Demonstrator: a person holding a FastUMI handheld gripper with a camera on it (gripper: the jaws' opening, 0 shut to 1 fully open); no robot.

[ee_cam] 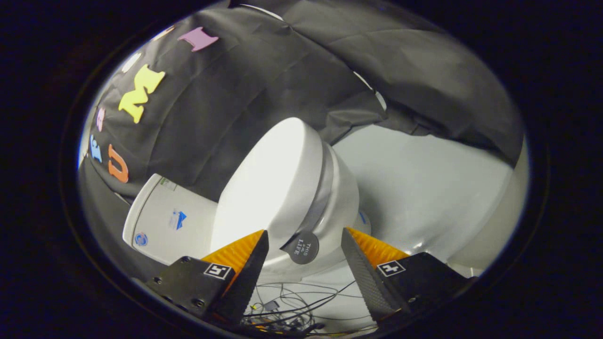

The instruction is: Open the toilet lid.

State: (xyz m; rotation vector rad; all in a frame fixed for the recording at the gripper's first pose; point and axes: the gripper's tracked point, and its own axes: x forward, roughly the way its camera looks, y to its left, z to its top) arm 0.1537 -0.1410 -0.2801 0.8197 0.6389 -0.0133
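Showing: claw (pixel 305 240) w/ fingers apart, nothing gripped. Toilet lid (pixel 268 183), white, closed on seat, just ahead of fingers; round dark pull tab (pixel 303 247) at lid's front edge sits btwn fingertips, contact unclear. Tank (pixel 162 221) behind lid. Loose cables (pixel 292 301) on floor below

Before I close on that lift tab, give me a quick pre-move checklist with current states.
1. Gripper fingers spread apart: ok.
2. Round lift tab sits between the fingers: ok.
3. Fingers pressing on the tab: not ok, gaps on both sides.
4. Toilet lid down on the seat: ok, not yet raised.
5. Tank behind the lid leaves swing room: cannot tell.
6. Cables on the floor below the fingers, snagging: cannot tell.
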